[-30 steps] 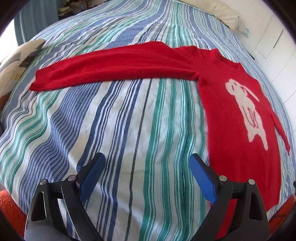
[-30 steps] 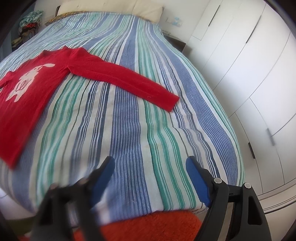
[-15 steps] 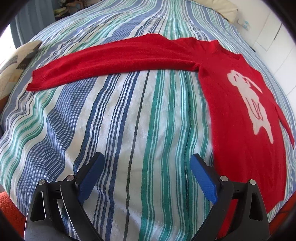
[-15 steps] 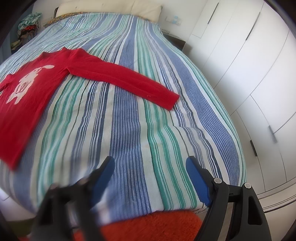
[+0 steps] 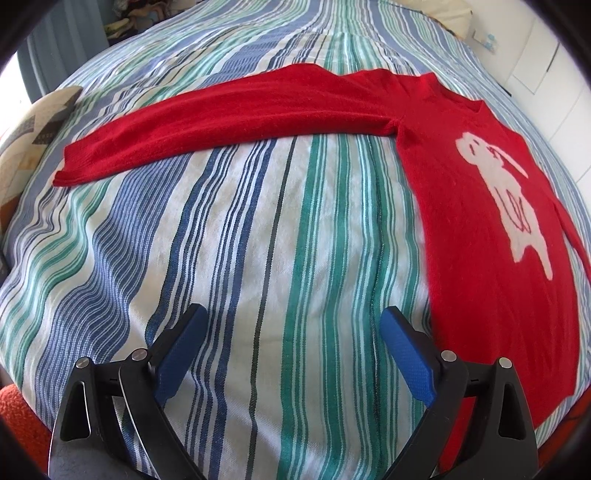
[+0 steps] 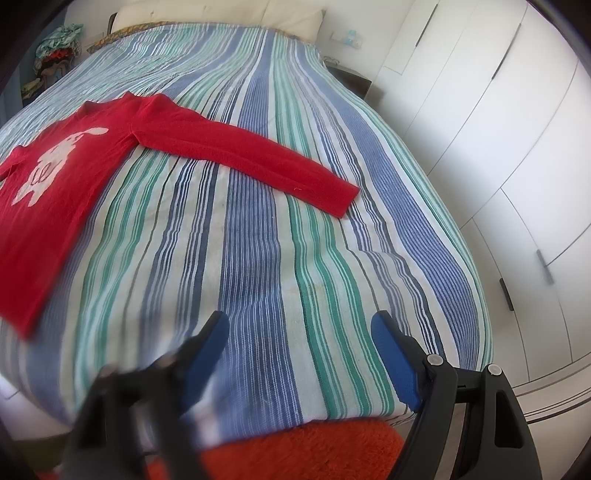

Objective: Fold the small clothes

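Note:
A small red sweater [image 5: 472,236] with a white animal print lies flat on the striped bedspread [image 5: 258,240]. One long sleeve [image 5: 221,122] stretches out to the left in the left wrist view. My left gripper [image 5: 293,325] hovers open over bare bedspread, just left of the sweater's body, nothing between its blue pads. In the right wrist view the same sweater [image 6: 62,177] lies at the left, its other sleeve [image 6: 266,162] reaching toward the middle of the bed. My right gripper [image 6: 299,332] stands open near the bed's foot, well short of that sleeve's cuff.
White wardrobe doors [image 6: 498,147] line the right side of the bed. A patterned cushion [image 5: 33,136] sits at the bed's left edge. An orange fluffy rug [image 6: 295,454] lies below the foot of the bed. Cream pillows [image 6: 221,18] rest at the headboard.
The left wrist view has shifted slightly, so the sweater sits a little lower and nearer. The right gripper and its view are unchanged.

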A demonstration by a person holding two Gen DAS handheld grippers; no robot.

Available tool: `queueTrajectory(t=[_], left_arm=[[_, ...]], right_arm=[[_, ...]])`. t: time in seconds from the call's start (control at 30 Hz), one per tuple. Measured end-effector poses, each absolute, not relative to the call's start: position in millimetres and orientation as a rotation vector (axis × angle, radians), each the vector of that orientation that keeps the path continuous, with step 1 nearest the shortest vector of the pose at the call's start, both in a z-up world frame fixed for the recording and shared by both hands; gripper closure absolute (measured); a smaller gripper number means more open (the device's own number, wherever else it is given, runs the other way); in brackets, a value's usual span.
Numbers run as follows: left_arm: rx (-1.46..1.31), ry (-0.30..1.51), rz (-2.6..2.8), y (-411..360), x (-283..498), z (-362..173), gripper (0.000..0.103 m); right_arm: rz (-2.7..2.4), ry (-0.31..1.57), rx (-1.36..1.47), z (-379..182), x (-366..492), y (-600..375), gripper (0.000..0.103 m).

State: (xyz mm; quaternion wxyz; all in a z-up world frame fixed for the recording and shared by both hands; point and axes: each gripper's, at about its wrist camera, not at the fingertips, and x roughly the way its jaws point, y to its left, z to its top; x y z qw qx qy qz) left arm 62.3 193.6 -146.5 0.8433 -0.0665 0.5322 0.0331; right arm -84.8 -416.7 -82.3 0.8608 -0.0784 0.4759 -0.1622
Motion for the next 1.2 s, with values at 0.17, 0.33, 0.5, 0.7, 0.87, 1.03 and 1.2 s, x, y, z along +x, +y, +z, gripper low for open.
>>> queueTrajectory(t=[0.17,0.33,0.5,0.7,0.87,1.03,1.2], left_arm=[[-0.147,1.122,0.069,194.3,62.1,-145.7,0.008],[-0.153,1.121,0.068,195.7,62.1,-144.8,0.008],[-0.150,1.121,0.068,195.7,61.9,-144.9,0.008],[-0.153,1.120,0.068,195.7,61.9,-144.7,0.008],[-0.149,1.121,0.069,195.9,61.9,-144.8,0.008],[-0.140,1.122,0.072,194.7,62.3,-145.3,0.008],[-0.141,1.122,0.072,194.3,62.4,-145.6,0.008]], right_arm=[[-0.341,0.998,-0.165,-82.3,-84.7,-416.7,0.024],[-0.340,0.999,-0.165,-82.3,-84.5,-416.8,0.024],[-0.340,0.999,-0.165,-82.3,-84.4,-416.9,0.024],[-0.340,0.999,-0.165,-82.1,-84.3,-417.0,0.024],[-0.340,1.000,-0.165,-82.1,-84.3,-417.0,0.024],[-0.339,0.999,-0.165,-82.1,-84.2,-417.0,0.024],[-0.340,0.999,-0.165,-82.0,-83.9,-417.1,0.024]])
